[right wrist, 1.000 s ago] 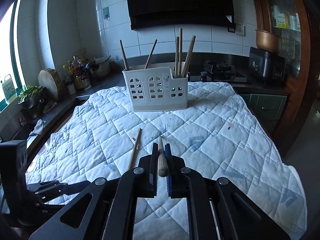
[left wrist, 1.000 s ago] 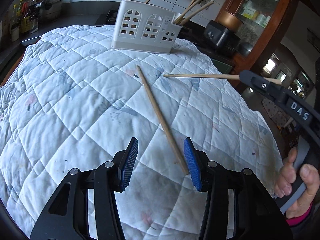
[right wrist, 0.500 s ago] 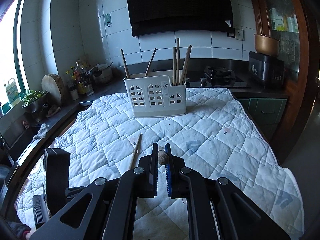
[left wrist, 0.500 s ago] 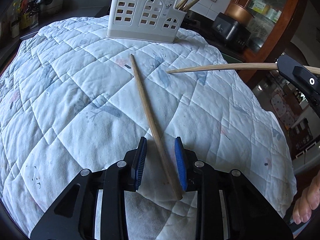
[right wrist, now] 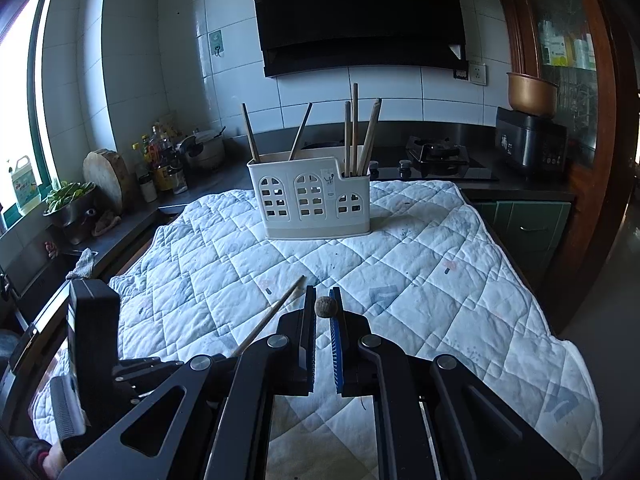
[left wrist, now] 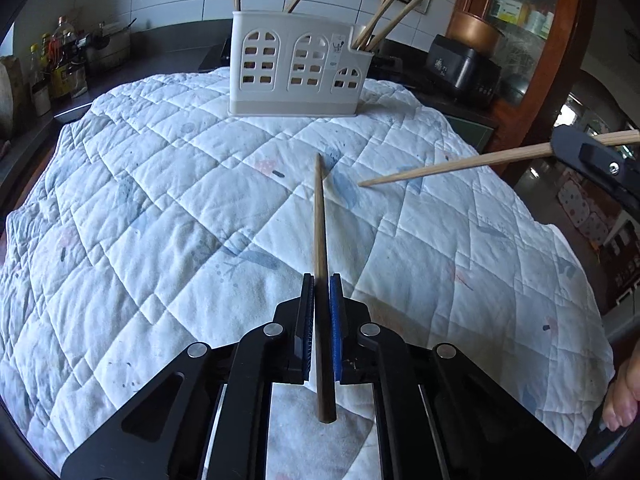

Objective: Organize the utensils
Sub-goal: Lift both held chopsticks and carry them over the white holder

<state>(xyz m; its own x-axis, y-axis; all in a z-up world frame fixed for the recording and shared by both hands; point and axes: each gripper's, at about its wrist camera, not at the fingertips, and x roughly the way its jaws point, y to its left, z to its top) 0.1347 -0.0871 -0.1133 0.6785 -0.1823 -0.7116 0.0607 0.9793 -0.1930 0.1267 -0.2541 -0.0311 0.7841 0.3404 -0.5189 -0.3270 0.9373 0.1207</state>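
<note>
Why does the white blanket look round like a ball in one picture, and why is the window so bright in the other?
Left wrist view: the fisheye lens bulges the flat quilt into a dome, and the picture's corners go black. Right wrist view: daylight whites out the window, so the wall tiles beside it look grey and dim.

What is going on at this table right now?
A person is sorting chopsticks into a white holder standing on a quilted cloth, with a gripper in each hand. The left gripper has just closed on a chopstick that points toward the holder. The right gripper is shut on a second chopstick, held out over the cloth. Several chopsticks already stand in the holder.
</note>
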